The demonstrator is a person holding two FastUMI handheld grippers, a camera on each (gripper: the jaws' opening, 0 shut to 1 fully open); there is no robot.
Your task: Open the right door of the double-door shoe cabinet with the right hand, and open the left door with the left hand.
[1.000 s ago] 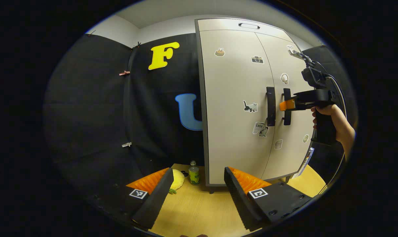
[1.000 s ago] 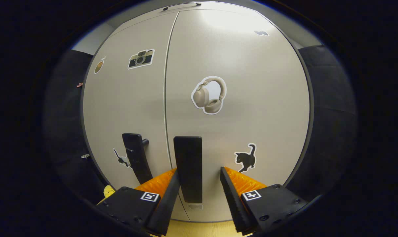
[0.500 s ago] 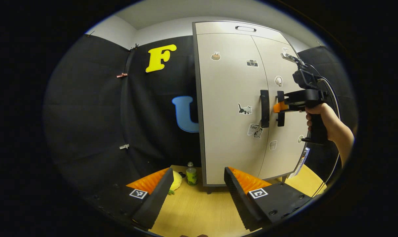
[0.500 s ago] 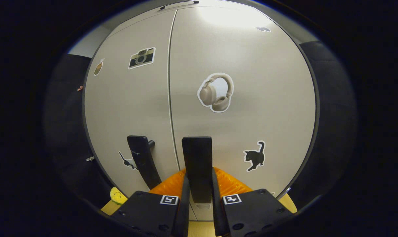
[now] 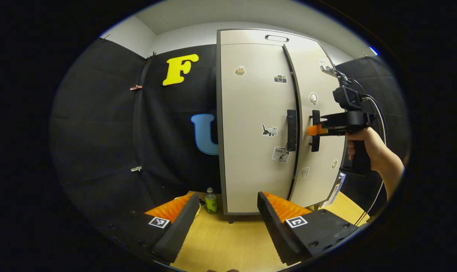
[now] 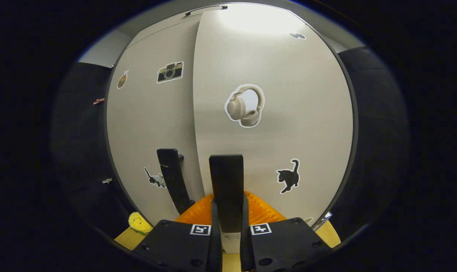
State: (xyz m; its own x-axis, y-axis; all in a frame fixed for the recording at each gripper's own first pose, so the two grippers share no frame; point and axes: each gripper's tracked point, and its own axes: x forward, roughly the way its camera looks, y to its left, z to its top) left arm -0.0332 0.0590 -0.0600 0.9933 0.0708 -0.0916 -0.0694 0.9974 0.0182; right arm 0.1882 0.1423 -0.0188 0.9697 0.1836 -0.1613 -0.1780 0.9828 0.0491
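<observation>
A: Where's your right tongs (image 6: 228, 211)?

B: Clenched on the right door handle (image 6: 226, 189), both fingers pressing its sides. From the left gripper view you see the same tongs (image 5: 314, 130) at that handle (image 5: 315, 130), your hand (image 5: 364, 145) on the grip.

A: Door state?

B: Right door (image 5: 319, 124) is cracked ajar; its inner edge stands out from the left door (image 5: 251, 128), dark gap between them. Left door sits flush in the shoe cabinet (image 5: 232, 37), its handle (image 5: 291, 130) untouched.

A: Your left tongs?

B: Left tongs (image 5: 226, 221) are released, fingers wide apart, nothing between them, well back from the cabinet, low over the wooden floor (image 5: 228, 241).

A: Other stuff?

B: Headphone sticker (image 6: 245, 106) and black cat sticker (image 6: 288, 176) on the right door, camera sticker (image 6: 170, 71) on the left door. Small green bottle (image 5: 211, 201) stands on the floor just beside the cabinet's left corner. Yellow plush (image 6: 138, 223) lies low left in the right gripper view.
</observation>
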